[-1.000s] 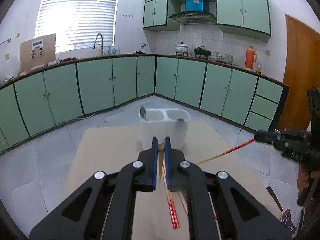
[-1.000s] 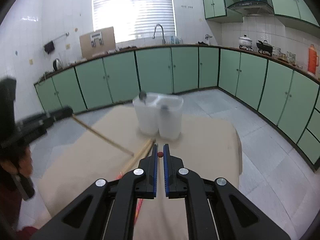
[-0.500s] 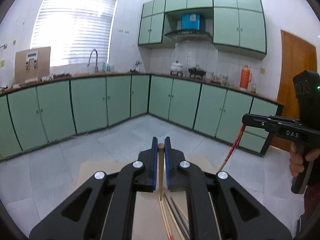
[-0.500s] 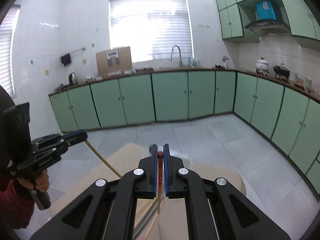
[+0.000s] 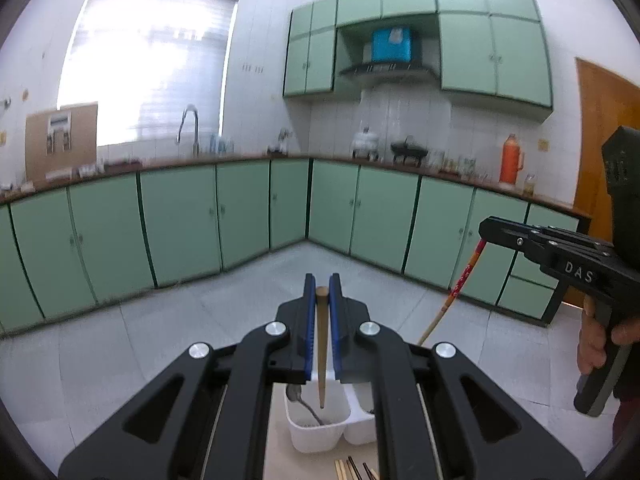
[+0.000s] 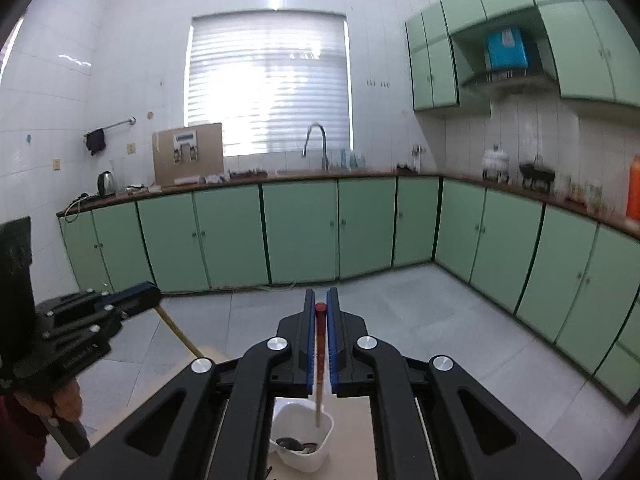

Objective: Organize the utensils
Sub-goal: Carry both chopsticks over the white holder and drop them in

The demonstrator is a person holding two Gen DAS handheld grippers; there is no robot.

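left gripper (image 5: 322,286) clamped on a plain tan wooden chopstick (image 5: 321,344), which hangs tip-down over the left compartment of the white plastic two-compartment utensil holder (image 5: 320,432). a metal spoon (image 5: 305,402) leans in that same compartment. right gripper (image 6: 320,300) clamped on a red-topped wooden chopstick (image 6: 319,376), tip hanging just inside the holder's rim. holder stands on a beige tabletop (image 6: 356,440). a few more loose chopsticks (image 5: 352,470) lie on the table near the holder. person's right hand (image 5: 600,340) grips the right tool's handle. green cabinets (image 5: 180,224) line the walls.
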